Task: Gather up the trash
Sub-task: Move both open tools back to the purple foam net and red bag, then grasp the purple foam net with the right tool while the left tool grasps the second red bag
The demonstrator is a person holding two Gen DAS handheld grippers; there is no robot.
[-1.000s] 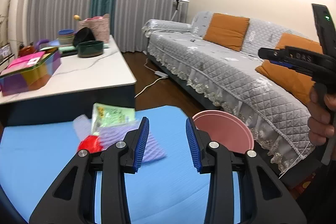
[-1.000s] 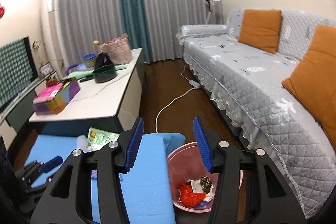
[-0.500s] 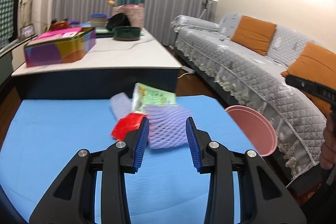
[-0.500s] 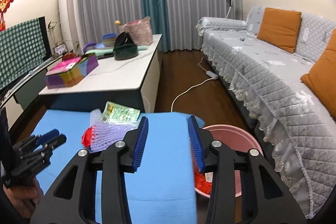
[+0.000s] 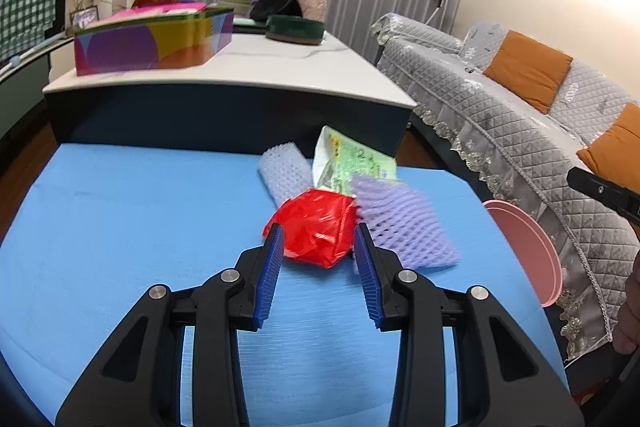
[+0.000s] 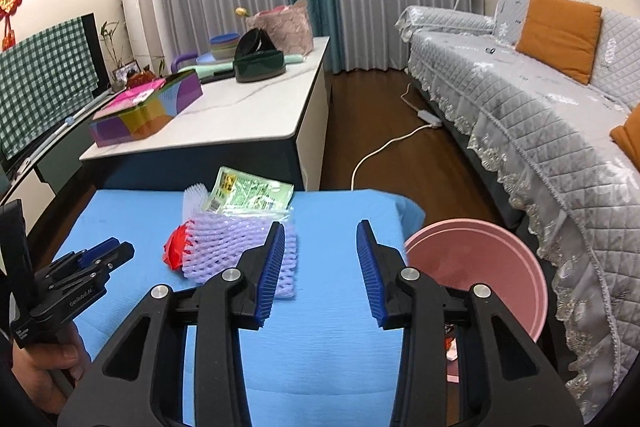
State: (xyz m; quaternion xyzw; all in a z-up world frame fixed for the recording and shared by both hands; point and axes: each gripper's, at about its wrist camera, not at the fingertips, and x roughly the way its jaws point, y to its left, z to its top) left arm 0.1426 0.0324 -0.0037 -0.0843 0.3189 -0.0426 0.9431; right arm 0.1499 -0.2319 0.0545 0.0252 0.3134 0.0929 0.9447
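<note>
My left gripper [image 5: 316, 247] is over the blue bench [image 5: 120, 227], jaws apart and gripping nothing, with the crumpled red plastic bag [image 5: 316, 227] sitting just past the tips, framed between them. To take it cleanly I should push forward until both pads flank the bag's bulk, then squeeze low so the film bunches rather than slips. The bag is a lump with no clear long axis. Touching its right side lies the purple foam fruit net [image 5: 400, 223], its long axis running from beside the bag toward the near right. Behind both lie a paler foam net [image 5: 284, 171] and a green snack wrapper [image 5: 352, 163]. My right gripper [image 6: 320, 243] has just been closing with nothing between the jaws; they remain parted above bare bench. At the far right stands the pink bin [image 6: 500, 251], just off the bench edge.
</note>
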